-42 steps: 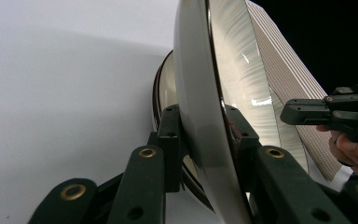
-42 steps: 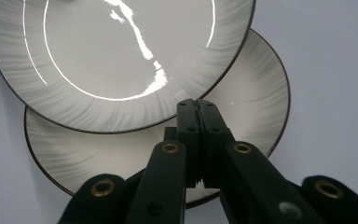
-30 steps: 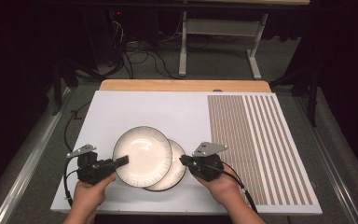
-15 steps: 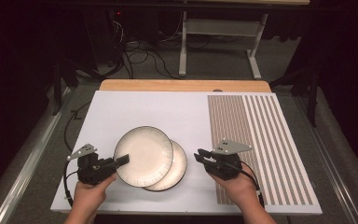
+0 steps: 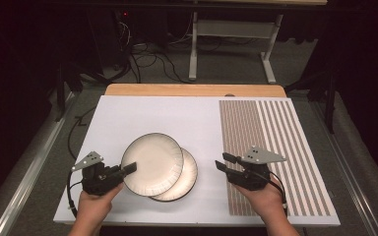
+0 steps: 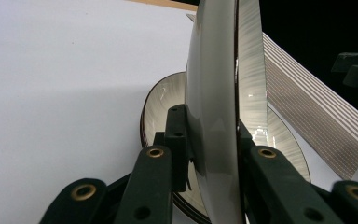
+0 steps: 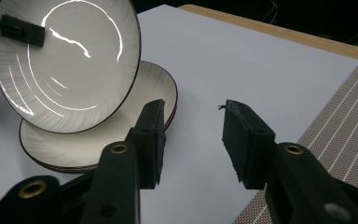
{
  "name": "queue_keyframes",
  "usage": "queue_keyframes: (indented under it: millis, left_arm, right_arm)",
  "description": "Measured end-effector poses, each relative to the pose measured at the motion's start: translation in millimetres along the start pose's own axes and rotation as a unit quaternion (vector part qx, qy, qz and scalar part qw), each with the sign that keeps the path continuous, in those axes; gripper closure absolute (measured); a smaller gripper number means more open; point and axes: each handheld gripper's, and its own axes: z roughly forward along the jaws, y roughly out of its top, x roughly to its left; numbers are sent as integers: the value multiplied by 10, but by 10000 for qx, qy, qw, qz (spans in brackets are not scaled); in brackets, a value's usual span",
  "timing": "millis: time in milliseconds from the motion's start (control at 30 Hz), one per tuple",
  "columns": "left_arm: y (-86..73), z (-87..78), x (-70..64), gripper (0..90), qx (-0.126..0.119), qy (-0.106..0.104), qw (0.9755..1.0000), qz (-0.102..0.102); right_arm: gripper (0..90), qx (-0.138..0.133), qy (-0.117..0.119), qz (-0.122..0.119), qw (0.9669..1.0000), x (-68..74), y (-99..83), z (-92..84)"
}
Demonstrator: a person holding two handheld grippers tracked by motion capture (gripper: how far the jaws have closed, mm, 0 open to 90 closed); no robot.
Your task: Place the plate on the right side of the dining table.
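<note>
near the table's front edge the left claw (image 5: 128, 168) pinches the upper plate's (image 5: 153, 162) rim above the lower plate (image 5: 187, 179), while the right claw (image 5: 225, 162), just opening, stands spread and empty.

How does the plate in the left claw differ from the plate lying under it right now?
The upper plate is clamped at its rim by the left claw and tilted off the board; the lower plate lies flat and ungripped. The upper shows whole, the lower partly covered. Both are round, cream, dark-rimmed.
</note>
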Motion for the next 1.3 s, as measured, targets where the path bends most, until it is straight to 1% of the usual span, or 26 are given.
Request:
queue_keyframes:
  millis: [67,200,267,333,367,400,433,467,500,533,567,633,667,700,733,767,833,933,967,1000,1100,1133,1167,1233,1267,1300]
  left_arm:
    - [4,-4,-17,770,-22,1,9999,106]
    - [8,-7,-34,770,-34,12,9997,240]
    - [7,-8,-47,770,-64,24,9995,298]
    - [7,-9,-59,770,-82,26,9993,351]
    - [8,-11,-62,770,-84,27,9992,379]
    - [8,-11,-62,770,-84,27,9992,379]
    - [9,-11,-65,769,-80,28,9991,417]
    - [9,-11,-65,769,-80,28,9991,417]
    - [9,-11,-68,769,-81,33,9990,432]
    - [10,-10,-71,769,-82,42,9989,452]
    - [11,-9,-78,769,-81,48,9987,493]
    - [12,-10,-83,768,-85,51,9986,524]
    - [14,-12,-90,768,-83,62,9984,560]
    - [15,-14,-108,768,-94,80,9980,623]
    - [15,-14,-114,769,-104,86,9978,656]
    - [15,-14,-122,769,-117,91,9976,681]
    - [15,-16,-130,769,-124,95,9972,735]
    - [15,-18,-138,769,-133,91,9969,773]
    - [15,-19,-147,769,-146,87,9965,824]
    - [15,-19,-147,769,-146,87,9965,824]
    - [16,-18,-167,769,-158,110,9956,912]
    - [14,-16,-181,770,-158,131,9948,998]
    - [14,-16,-181,771,-158,131,9948,998]
    - [10,-10,-201,774,-166,139,9938,1090]
    - [10,-10,-201,775,-166,139,9938,1090]
    - [9,-7,-213,776,-165,148,9930,1158]
  right_arm:
    - [524,-76,-11,-9,10000,-24,-1,-36]
    - [438,-160,-76,-31,9998,-40,-15,-78]
    - [394,-236,-3,-41,9997,-60,-22,-103]
    - [327,-278,95,68,9995,-81,-25,-127]
    - [296,-296,95,115,9994,-84,-28,-139]
    - [296,-296,95,115,9994,-84,-28,-139]
    - [235,-352,18,97,9993,-89,-36,-166]
    - [235,-352,18,97,9993,-89,-36,-166]
    - [206,-399,3,50,9992,-97,-38,-174]
    - [158,-417,-49,83,9991,-97,-44,-198]
    - [151,-454,-54,50,9989,-103,-46,-206]
    - [104,-468,-93,32,9989,-103,-51,-225]
    - [104,-468,-93,32,9989,-103,-51,-225]
    - [32,-467,-189,61,9987,-99,-53,-228]
    - [8,-467,-228,74,9986,-99,-55,-229]
    - [9,-479,-254,111,9985,-98,-60,-231]
    - [8,-551,-248,84,9981,-104,-66,-234]
    - [8,-563,-272,87,9980,-100,-65,-242]
    - [8,-617,-258,20,9978,-102,-63,-241]
    - [8,-617,-258,20,9978,-102,-63,-241]
    - [8,-620,-262,34,9977,-91,-61,-237]
    - [9,-622,-242,-6,9978,-88,-61,-230]
    - [9,-622,-242,-6,9978,-88,-61,-230]
    - [9,-674,-222,-18,9975,-69,-61,-215]
    - [9,-674,-222,-18,9975,-69,-61,-215]
    - [9,-751,-203,-86,9969,-59,-54,-197]
